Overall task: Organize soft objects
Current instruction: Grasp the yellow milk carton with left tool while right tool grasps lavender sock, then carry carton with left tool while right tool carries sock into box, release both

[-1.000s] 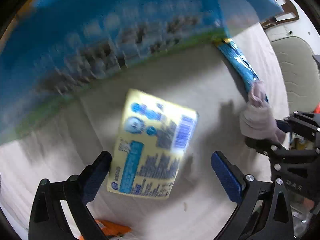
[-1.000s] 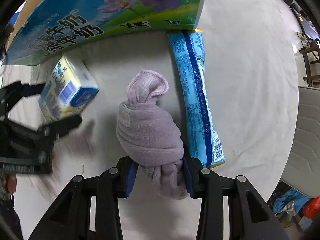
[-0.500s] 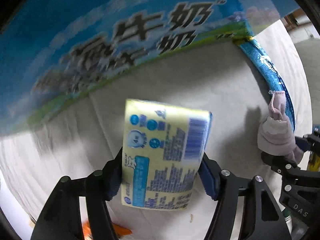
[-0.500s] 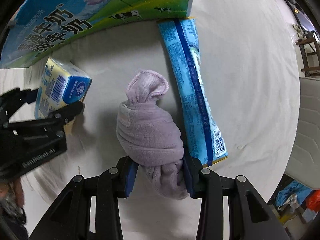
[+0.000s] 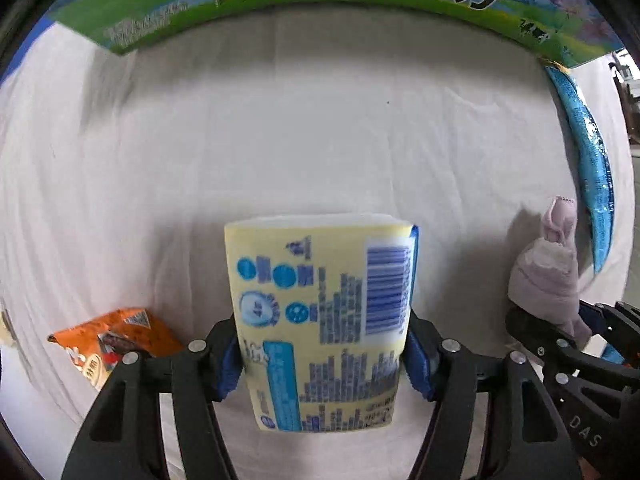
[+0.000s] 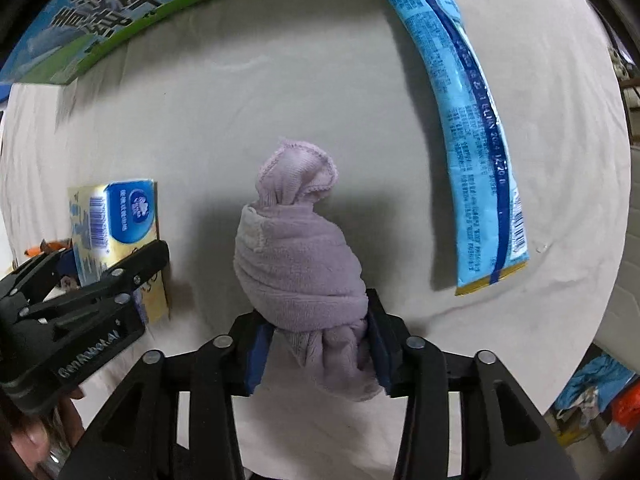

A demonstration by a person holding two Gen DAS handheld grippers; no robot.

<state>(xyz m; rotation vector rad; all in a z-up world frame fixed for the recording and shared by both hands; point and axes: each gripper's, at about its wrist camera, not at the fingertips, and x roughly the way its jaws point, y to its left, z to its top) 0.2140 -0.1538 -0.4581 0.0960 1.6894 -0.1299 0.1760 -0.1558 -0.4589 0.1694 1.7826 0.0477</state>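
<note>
My left gripper [image 5: 322, 360] is shut on a yellow tissue pack [image 5: 320, 320] with blue print and a barcode, held above the white cloth. The pack also shows at the left of the right wrist view [image 6: 116, 236], in the left gripper [image 6: 80, 300]. My right gripper [image 6: 316, 350] is shut on a rolled lilac towel [image 6: 300, 264], which points away from the camera. The towel also shows at the right edge of the left wrist view [image 5: 548, 276], gripped by the right gripper [image 5: 576, 344].
A blue and green milk carton box [image 5: 360, 4] stands along the far side, also seen in the right wrist view [image 6: 120, 12]. A long blue snack packet [image 6: 464, 120] lies at the right. An orange snack bag [image 5: 116, 340] lies at the lower left on the white cloth [image 5: 280, 120].
My left gripper closed on the tissue pack and lifted it back from the box. The right gripper kept hold of the towel and drew back from the box.
</note>
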